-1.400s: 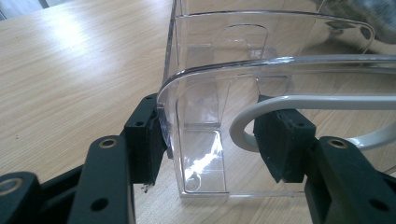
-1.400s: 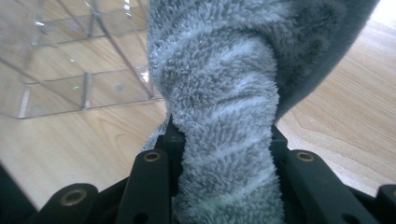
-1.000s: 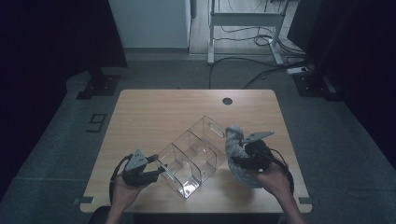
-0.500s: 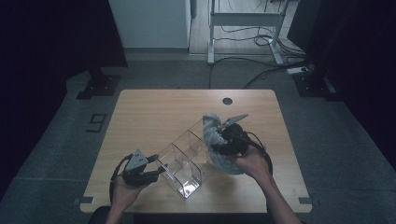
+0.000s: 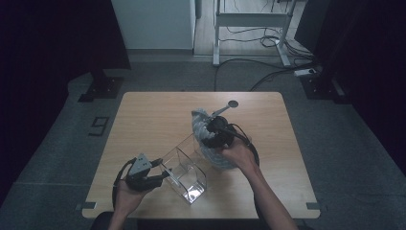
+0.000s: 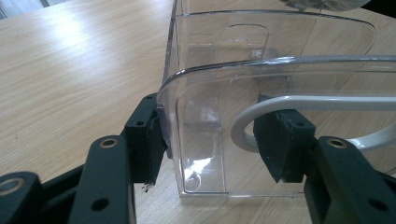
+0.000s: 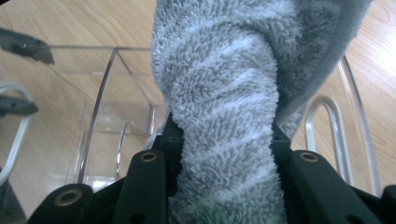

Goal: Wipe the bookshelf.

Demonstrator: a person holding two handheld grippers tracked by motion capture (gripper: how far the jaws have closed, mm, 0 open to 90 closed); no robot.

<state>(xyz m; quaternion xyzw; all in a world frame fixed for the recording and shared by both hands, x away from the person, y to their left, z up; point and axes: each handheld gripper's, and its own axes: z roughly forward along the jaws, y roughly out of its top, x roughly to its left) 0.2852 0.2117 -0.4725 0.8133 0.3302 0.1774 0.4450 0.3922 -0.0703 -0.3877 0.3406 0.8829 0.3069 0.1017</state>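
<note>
Our right gripper [image 5: 203, 132] is clenched on a fluffy grey striped towel [image 5: 205, 143], which bulges between both pads in the right gripper view [image 7: 229, 140]. At the centre of the high view the towel hangs over the far end of the clear plastic organizer box [image 5: 184, 167]; we cannot tell whether it touches the box. Our left gripper [image 5: 165, 175], at the lower left of the high view, grips the near end wall of that box: in the left gripper view one pad sits outside the wall and the other inside [image 6: 280, 140], both against the plastic. The box stands on the wooden table [image 5: 143, 120], slanting from lower centre up toward the towel, its dividers visible.
</note>
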